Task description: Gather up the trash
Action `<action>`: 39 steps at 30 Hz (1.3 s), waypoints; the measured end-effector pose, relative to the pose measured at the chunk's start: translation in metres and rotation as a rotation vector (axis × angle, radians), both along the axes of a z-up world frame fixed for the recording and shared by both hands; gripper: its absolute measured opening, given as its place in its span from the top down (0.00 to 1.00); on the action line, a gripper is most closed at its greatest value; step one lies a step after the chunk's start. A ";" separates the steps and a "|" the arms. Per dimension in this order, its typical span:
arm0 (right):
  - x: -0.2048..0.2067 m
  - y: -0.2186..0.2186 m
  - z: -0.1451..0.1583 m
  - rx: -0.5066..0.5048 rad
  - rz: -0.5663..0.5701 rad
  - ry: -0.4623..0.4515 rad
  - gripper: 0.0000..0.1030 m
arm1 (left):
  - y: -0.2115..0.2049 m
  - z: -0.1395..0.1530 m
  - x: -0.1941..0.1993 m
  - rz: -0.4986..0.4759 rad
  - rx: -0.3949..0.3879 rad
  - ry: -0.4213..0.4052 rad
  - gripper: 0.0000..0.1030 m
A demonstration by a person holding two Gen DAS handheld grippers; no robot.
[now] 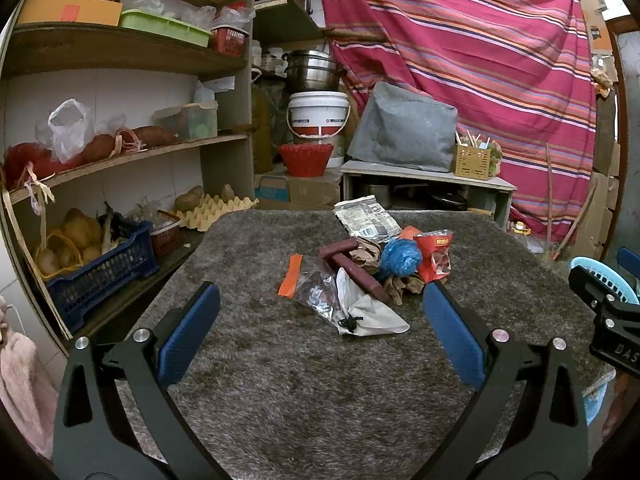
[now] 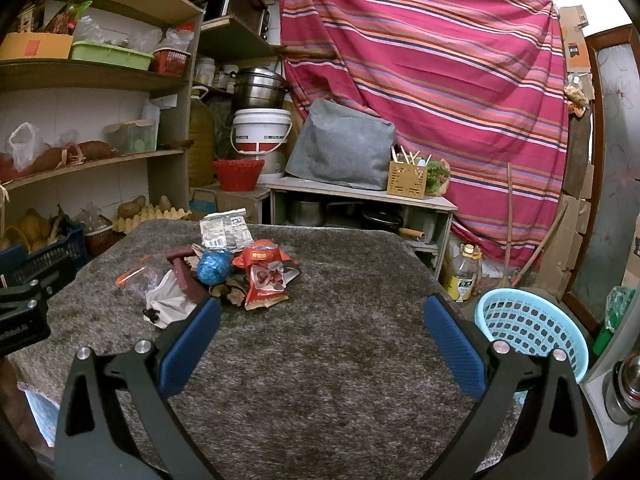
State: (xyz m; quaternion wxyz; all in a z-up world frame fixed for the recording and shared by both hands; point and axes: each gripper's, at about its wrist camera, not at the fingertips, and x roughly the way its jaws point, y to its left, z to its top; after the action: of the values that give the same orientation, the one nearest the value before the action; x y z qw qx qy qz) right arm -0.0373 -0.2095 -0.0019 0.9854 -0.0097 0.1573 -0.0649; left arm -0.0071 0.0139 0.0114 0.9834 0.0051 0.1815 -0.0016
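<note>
I am in a household storeroom or pantry. Left of my tongs, wooden shelves (image 1: 120,52) hold potatoes (image 1: 80,228), egg trays (image 1: 216,210) and baskets. Ahead stand stacked steel pots (image 2: 258,86), a white bucket (image 2: 262,130) and a striped cloth (image 2: 420,60).

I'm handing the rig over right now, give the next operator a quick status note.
Left gripper: open, empty, hovering over the rug short of the pile.
Right gripper: open, empty, also short of the pile.
Trash sits heaped mid-rug: red snack bag, blue crumpled ball, silver wrapper, maroon wrapper, white pouch, clear zip bag, brown paper scraps.
Light blue basket stands off the rug's right edge; no trash visible inside.
Done: nothing collected yet. Left: every piece.
</note>
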 end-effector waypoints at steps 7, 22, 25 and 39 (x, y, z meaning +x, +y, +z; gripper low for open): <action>0.000 0.001 0.000 -0.001 0.001 0.000 0.04 | 0.003 0.002 0.000 0.003 0.002 -0.002 0.05; 0.001 0.001 0.000 -0.002 0.000 0.001 0.04 | 0.003 -0.004 0.001 0.012 0.015 -0.010 0.05; 0.001 0.001 0.000 -0.003 0.000 0.002 0.04 | 0.002 -0.004 0.001 0.013 0.018 -0.012 0.05; 0.003 0.001 -0.009 -0.002 0.000 0.006 0.04 | 0.004 -0.004 0.000 0.015 0.016 -0.009 0.05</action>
State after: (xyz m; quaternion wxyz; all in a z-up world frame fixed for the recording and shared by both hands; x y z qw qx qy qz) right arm -0.0346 -0.2081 -0.0107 0.9849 -0.0109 0.1603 -0.0649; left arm -0.0070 0.0179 0.0070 0.9841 0.0118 0.1770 0.0074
